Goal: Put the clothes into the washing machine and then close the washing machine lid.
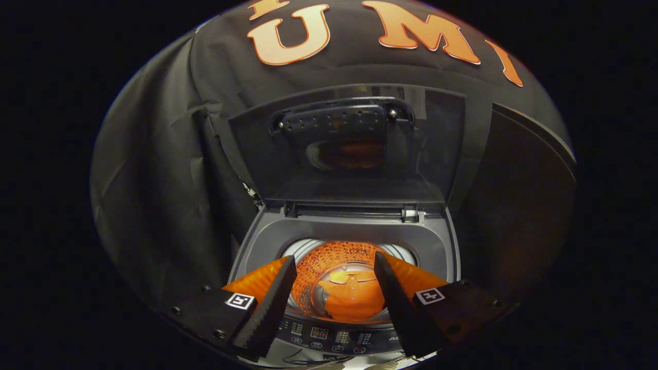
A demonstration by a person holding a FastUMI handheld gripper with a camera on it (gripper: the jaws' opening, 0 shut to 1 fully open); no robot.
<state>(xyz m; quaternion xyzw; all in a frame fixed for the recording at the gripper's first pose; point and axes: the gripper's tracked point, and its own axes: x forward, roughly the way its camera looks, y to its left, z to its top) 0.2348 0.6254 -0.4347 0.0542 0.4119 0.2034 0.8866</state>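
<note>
**Open hand-held gripper above the loaded drum**

The hand-held gripper (335,264) hangs over the front of a grey top-loading washing machine (441,246), its two ridged fingers (271,303) spread wide apart with nothing pinched between them. Each finger carries a small square black-and-white marker on its base.

Between the fingers, and a little below them, lies the round perforated metal drum (318,272) of the machine, lit in an orange glow. At the bottom of the drum rests a crumpled orange garment (349,297), clear of both fingers and touching neither.

Just beneath the fingertips, along the machine's front edge, runs a dark control panel (329,336) with round buttons and small displays; the fingers cross over part of it.

Beyond the drum, the grey plastic rim of the tub opening rises to a hinge bar at the back. From that hinge the translucent dark lid (437,149) stands raised, tilted back towards the booth wall. A dark perforated handle piece (339,117) sits near the lid's upper edge, and a dim orange reflection of the drum shows in the lid's panel below it.

Black creased cloth (154,169) hangs behind and to either side of the machine.
</note>
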